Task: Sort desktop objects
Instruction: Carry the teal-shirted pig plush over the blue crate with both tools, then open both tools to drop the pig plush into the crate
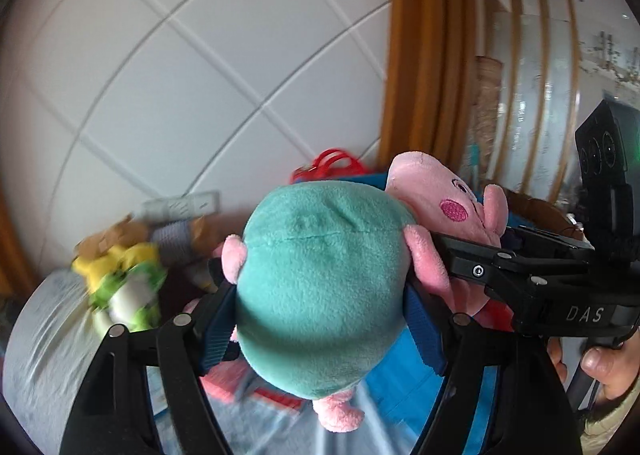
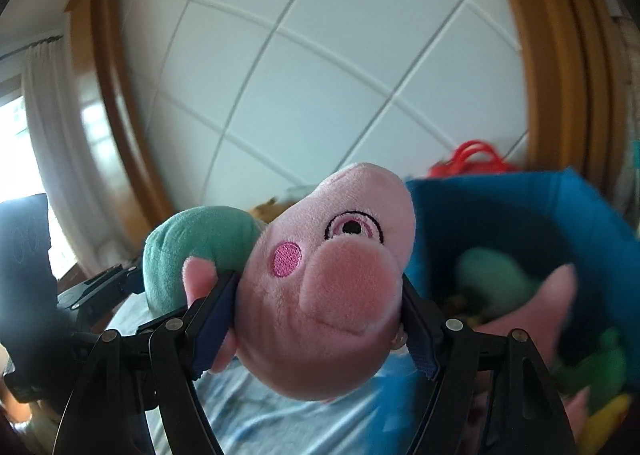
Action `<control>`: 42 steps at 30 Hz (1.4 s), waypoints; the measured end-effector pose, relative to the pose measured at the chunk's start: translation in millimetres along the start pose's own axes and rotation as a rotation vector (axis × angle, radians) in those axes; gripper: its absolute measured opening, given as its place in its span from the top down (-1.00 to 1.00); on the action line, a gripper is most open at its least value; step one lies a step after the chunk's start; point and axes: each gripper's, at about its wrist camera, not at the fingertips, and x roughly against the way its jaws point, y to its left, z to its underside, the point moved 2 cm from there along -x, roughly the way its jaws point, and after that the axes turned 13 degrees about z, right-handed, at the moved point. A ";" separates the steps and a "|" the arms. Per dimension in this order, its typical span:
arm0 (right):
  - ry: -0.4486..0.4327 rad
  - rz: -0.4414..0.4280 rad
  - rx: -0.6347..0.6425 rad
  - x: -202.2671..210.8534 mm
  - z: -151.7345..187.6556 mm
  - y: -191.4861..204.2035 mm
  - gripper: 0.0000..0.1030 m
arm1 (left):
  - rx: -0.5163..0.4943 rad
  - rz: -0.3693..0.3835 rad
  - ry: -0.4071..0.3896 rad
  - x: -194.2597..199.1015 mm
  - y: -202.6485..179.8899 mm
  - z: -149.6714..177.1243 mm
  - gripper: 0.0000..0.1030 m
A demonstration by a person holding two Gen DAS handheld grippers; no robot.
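Note:
A pink pig plush toy in a teal dress [image 1: 320,283] is held up in the air by both grippers. My left gripper [image 1: 324,319] is shut on the teal body. My right gripper [image 2: 320,319] is shut on the pink head [image 2: 332,295]; it shows in the left wrist view [image 1: 500,267] coming in from the right at the head [image 1: 440,195]. The teal body also shows in the right wrist view [image 2: 192,247], with the left gripper [image 2: 100,287] at the left.
A blue fabric bin [image 2: 520,215] with several plush toys stands to the right, a red handle [image 2: 476,155] behind it. A yellow-green toy [image 1: 124,279] and other items lie at the left on a blue-grey cloth [image 1: 40,355]. A white panelled wall [image 1: 180,75] is behind.

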 end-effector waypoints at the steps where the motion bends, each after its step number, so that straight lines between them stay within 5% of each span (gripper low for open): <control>1: -0.003 0.008 -0.003 0.1 -6.7 -15.5 -0.46 | -0.005 0.016 -0.002 -14.3 -10.2 -10.5 -0.46; 6: 0.018 0.045 0.011 -10.8 -45.9 -109.2 -0.46 | -0.008 0.050 0.018 -83.6 -64.1 -51.2 -0.47; 12: 0.166 0.073 0.019 -61.8 -75.1 -210.8 -0.46 | 0.078 0.048 0.221 -202.7 -99.8 -84.5 -0.48; 21: 0.363 0.091 0.069 -152.2 -55.5 -281.7 -0.46 | 0.115 -0.078 0.472 -324.2 -97.2 -58.4 -0.48; 31: 0.405 0.106 0.106 -180.4 -33.1 -291.2 -0.63 | 0.113 -0.176 0.558 -340.9 -97.3 -30.0 -0.58; 36: 0.337 0.145 0.104 -153.6 -45.4 -286.5 -0.99 | 0.108 -0.190 0.535 -315.3 -97.5 -39.2 -0.58; 42: 0.275 0.182 0.173 -102.7 -50.2 -263.0 -0.99 | 0.075 -0.164 0.508 -266.9 -103.4 -51.6 -0.58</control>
